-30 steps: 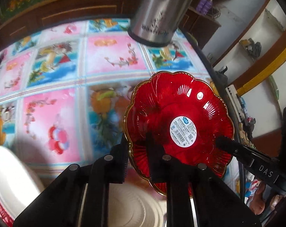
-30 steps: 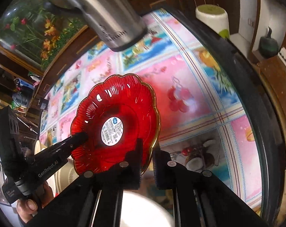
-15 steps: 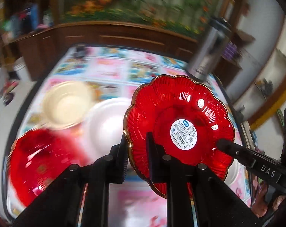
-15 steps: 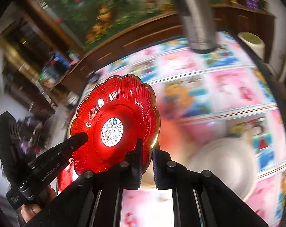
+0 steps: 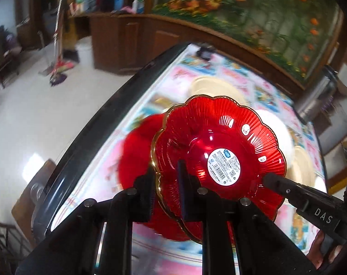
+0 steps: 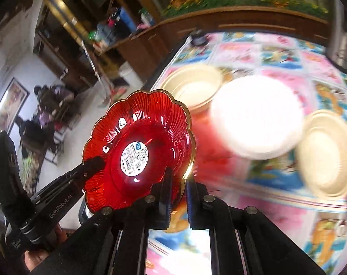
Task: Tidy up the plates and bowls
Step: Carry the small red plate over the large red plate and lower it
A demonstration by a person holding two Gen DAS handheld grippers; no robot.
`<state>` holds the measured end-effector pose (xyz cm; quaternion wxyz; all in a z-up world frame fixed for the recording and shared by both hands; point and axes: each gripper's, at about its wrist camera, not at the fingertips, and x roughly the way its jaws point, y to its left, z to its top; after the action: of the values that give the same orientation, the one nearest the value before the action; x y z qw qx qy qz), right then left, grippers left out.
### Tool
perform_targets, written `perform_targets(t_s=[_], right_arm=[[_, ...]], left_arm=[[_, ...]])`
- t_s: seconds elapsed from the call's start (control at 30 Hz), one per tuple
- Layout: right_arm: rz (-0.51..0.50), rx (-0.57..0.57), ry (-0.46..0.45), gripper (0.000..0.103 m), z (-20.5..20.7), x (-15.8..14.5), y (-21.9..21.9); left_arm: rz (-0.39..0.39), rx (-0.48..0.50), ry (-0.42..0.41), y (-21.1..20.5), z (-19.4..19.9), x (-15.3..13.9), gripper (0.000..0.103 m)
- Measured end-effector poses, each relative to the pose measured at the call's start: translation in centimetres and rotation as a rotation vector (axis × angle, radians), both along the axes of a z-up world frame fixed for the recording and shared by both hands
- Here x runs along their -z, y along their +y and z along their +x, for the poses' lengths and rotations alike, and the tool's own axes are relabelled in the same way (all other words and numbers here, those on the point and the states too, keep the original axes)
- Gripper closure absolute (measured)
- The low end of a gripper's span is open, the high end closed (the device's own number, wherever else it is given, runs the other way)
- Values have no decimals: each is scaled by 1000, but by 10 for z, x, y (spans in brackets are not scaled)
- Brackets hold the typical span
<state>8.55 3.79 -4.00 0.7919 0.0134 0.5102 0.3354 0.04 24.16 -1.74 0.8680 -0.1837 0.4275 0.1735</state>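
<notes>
trouble would come from uneven release: left gripper (image 5: pixel 165 185) and right gripper (image 6: pixel 178 190), each clamped on the scalloped red plate's (image 5: pixel 219 151) rim above a second red plate (image 5: pixel 136 151), could drop it crooked.

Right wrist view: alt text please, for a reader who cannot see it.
A red scalloped plate with a gold rim, white barcode sticker at its centre, is held over a cartoon-print tablecloth, with the right tool shut on its rim and the left tool gripping the opposite edge. Blurred beyond it lie a white plate and two cream bowls.
</notes>
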Motion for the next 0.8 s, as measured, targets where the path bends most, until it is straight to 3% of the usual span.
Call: perform_targets(t_s=[0.3,0.8], right_arm=[[-98,-18,47,92,0,50,30],[-170,-32,29,85,1,61,44]], left_arm=[[-17,-13,77,18,-3,42,88],[55,-22,113,15,-3,47,87]])
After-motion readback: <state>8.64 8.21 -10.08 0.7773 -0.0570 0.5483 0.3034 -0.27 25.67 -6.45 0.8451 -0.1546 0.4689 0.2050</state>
